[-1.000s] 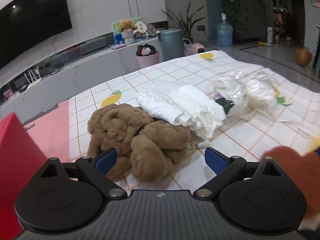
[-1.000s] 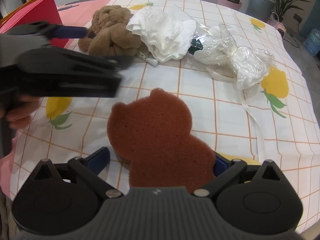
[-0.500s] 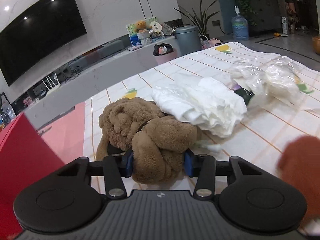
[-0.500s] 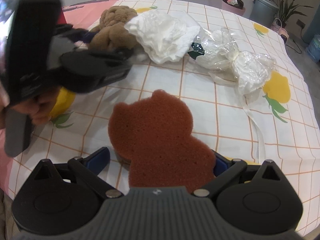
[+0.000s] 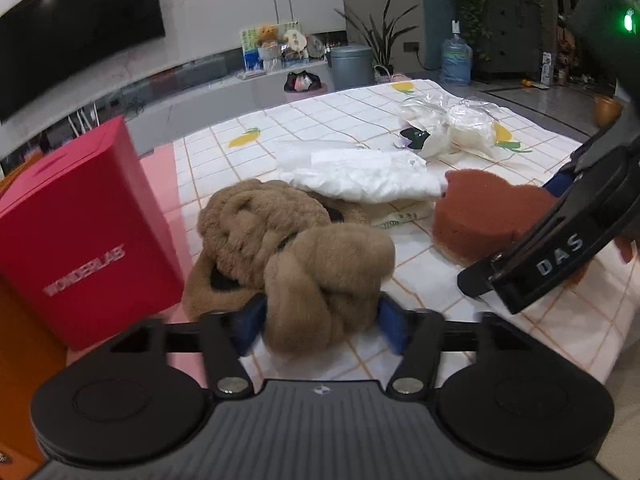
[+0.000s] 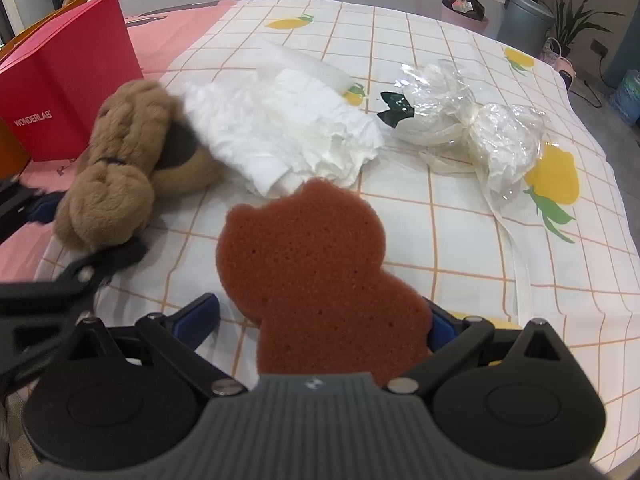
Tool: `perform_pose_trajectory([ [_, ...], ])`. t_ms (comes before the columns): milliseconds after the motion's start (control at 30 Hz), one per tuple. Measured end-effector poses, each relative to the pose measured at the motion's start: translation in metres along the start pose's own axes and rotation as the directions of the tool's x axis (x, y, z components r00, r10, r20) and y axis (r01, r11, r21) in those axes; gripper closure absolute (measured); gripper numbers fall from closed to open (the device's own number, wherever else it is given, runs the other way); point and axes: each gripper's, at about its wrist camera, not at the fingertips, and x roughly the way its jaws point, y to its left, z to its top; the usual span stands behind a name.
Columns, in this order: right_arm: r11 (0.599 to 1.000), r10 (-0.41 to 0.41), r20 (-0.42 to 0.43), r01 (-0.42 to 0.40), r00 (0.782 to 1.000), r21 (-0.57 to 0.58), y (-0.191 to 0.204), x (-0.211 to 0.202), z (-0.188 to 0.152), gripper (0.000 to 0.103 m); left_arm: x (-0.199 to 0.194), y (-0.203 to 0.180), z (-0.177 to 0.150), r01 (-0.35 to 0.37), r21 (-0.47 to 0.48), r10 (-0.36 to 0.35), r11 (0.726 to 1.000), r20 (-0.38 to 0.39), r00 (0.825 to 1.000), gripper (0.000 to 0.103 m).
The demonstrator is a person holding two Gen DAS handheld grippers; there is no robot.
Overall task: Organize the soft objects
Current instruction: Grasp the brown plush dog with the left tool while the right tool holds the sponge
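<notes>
On the checked cloth of the worktop (image 6: 500, 240), beside the red box (image 5: 80, 236), the brown plush toy (image 5: 320, 276) sits between the opening jaws of the left gripper (image 5: 320, 320); it should clamp the thick roll squarely before lifting. The right gripper (image 6: 320, 320) holds the bear-shaped sponge (image 6: 316, 276), best kept steady.

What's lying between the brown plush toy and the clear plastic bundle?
A crumpled white cloth lies between the brown plush toy and the clear plastic bundle; the right wrist view shows it best.
</notes>
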Motion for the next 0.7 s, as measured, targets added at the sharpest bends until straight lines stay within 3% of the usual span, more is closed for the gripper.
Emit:
perform_pose_trajectory([
  [67, 1.0, 0.0, -0.001, 0.0, 1.0, 0.001, 0.0, 0.001, 0.001, 0.003, -0.006, 0.008, 0.011, 0.062, -0.079, -0.066, 0.995, -0.048, 0.997, 0.002],
  [133, 1.0, 0.0, -0.001, 0.0, 1.0, 0.0, 0.0, 0.001, 0.001, 0.003, -0.016, 0.012, 0.022, 0.086, -0.125, -0.09, 0.988, -0.027, 0.996, 0.002],
  [200, 1.0, 0.0, -0.002, 0.0, 1.0, 0.0, 0.0, 0.001, 0.002, 0.003, -0.02, 0.012, 0.035, 0.067, -0.134, -0.071, 0.989, -0.022, 0.997, 0.001],
  [433, 1.0, 0.0, 0.002, 0.0, 1.0, 0.001, -0.001, 0.001, 0.002, 0.003, 0.019, 0.02, 0.069, 0.007, -0.192, -0.036, 0.981, -0.151, 0.988, 0.001],
  [600, 1.0, 0.0, 0.003, 0.0, 1.0, 0.0, 0.0, 0.0, 0.001, 0.003, 0.05, 0.027, 0.075, -0.103, -0.23, 0.036, 0.968, -0.279, 0.96, 0.001],
  [700, 1.0, 0.001, 0.0, -0.001, 1.0, -0.002, 0.0, 0.0, 0.002, 0.003, 0.067, 0.037, 0.072, -0.098, -0.299, -0.008, 0.949, -0.334, 0.942, 0.001],
])
